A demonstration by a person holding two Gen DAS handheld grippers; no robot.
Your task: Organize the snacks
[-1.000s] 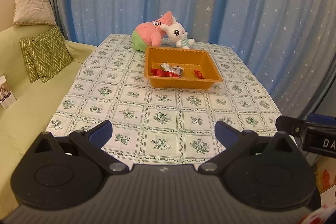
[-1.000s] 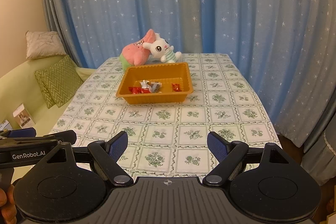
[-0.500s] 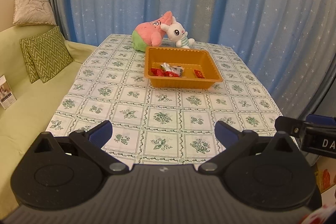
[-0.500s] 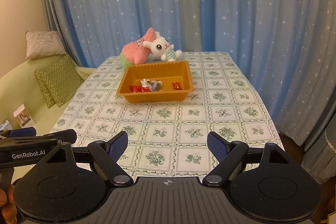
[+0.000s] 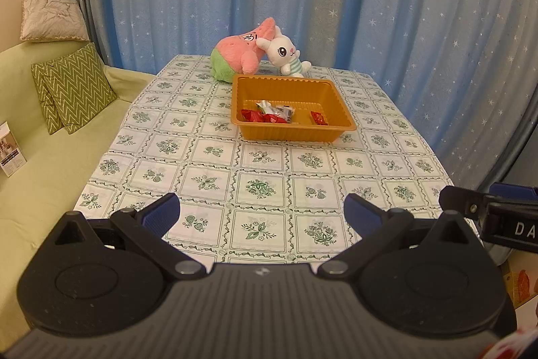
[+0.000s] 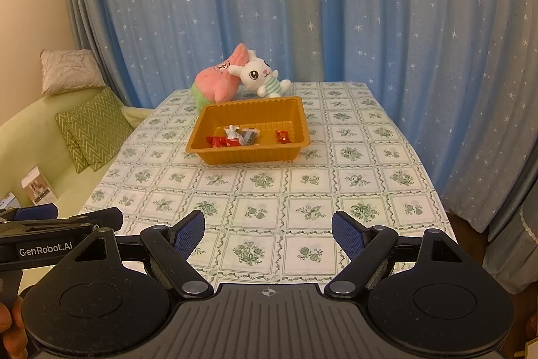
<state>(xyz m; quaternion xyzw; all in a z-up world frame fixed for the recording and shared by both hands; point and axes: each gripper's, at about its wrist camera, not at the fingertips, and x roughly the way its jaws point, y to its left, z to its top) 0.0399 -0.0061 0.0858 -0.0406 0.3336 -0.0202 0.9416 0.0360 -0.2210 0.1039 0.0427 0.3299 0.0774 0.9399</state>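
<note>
Nearest the cameras, the left gripper [image 5: 261, 213] hangs above the near edge of the table [image 5: 208, 153], its blue-padded fingers spread wide with nothing between them. The right gripper [image 6: 268, 232] hangs beside it over the same edge, likewise spread wide and empty. Compared with a second ago, the left view is almost unchanged, while in the right view the tray has slid slightly lower and the table reads a little closer; both grippers are as wide apart as before.

Between the grippers and the tray lies a broad run of bare patterned tablecloth. To the left, the table's long edge runs beside a green sofa [image 5: 50, 164] with zigzag cushions [image 5: 75, 86]; to the right, the other long edge falls away before the blue starred curtain [image 6: 403, 39].

Past mid-table sits the orange tray [image 5: 289, 133], well apart from both grippers. The snacks [image 5: 269, 115] lie inside it: red wrappers and a silvery one clustered at the left, and one red wrapped snack [image 6: 282, 137] apart at the right.

Just behind the tray's far rim, a pink plush [image 5: 240, 54] and a white rabbit plush [image 5: 284, 52] lean together near the table's far edge.
</note>
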